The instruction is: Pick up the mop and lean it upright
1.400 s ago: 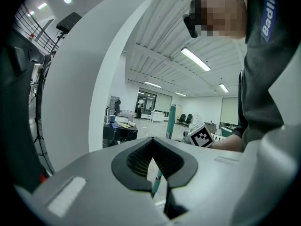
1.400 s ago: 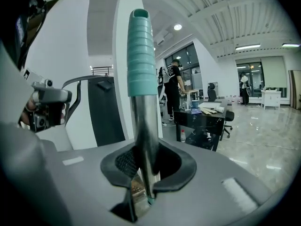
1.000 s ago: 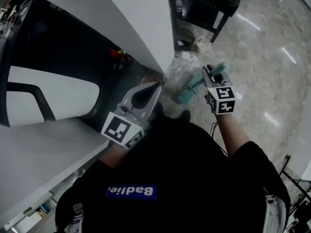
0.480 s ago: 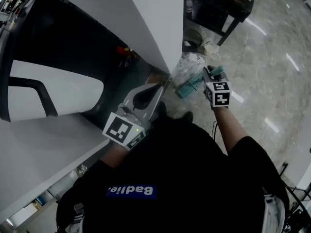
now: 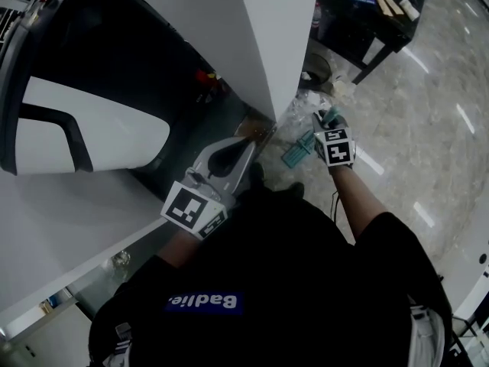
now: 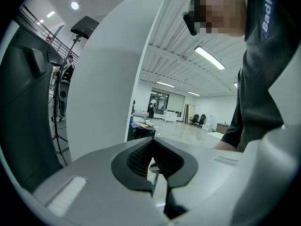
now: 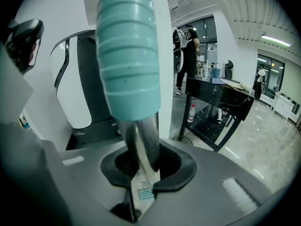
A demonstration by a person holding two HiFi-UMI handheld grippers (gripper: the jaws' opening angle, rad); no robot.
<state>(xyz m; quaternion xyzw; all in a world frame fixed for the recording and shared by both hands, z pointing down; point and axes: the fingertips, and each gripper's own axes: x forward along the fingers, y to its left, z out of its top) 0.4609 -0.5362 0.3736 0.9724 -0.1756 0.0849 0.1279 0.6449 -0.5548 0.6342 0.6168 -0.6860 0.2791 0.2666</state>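
The mop has a teal ribbed grip point(image 7: 127, 55) and a shiny metal pole point(image 7: 141, 140). In the head view its teal head point(image 5: 296, 150) lies on the floor by the white pillar's corner. My right gripper point(image 7: 141, 171) is shut on the pole just below the grip. From above, the right gripper point(image 5: 327, 122) hangs low over the mop head. My left gripper point(image 5: 248, 140) points at the foot of the pillar. In its own view the left gripper point(image 6: 151, 142) has its pads meeting at the tips, with a thin metal rod point(image 6: 152, 173) showing through the gap behind them.
A broad white pillar point(image 5: 275, 37) stands ahead, with a black-and-white machine point(image 5: 84, 121) to its left. Behind the mop is a black trolley point(image 5: 367, 21) holding bottles and boxes. Crumpled clear plastic point(image 5: 306, 104) lies on the glossy stone floor point(image 5: 412, 128).
My right gripper has sunk toward the floor and drifted closer to the pillar's corner, taking the mop with it. The left gripper has barely shifted.
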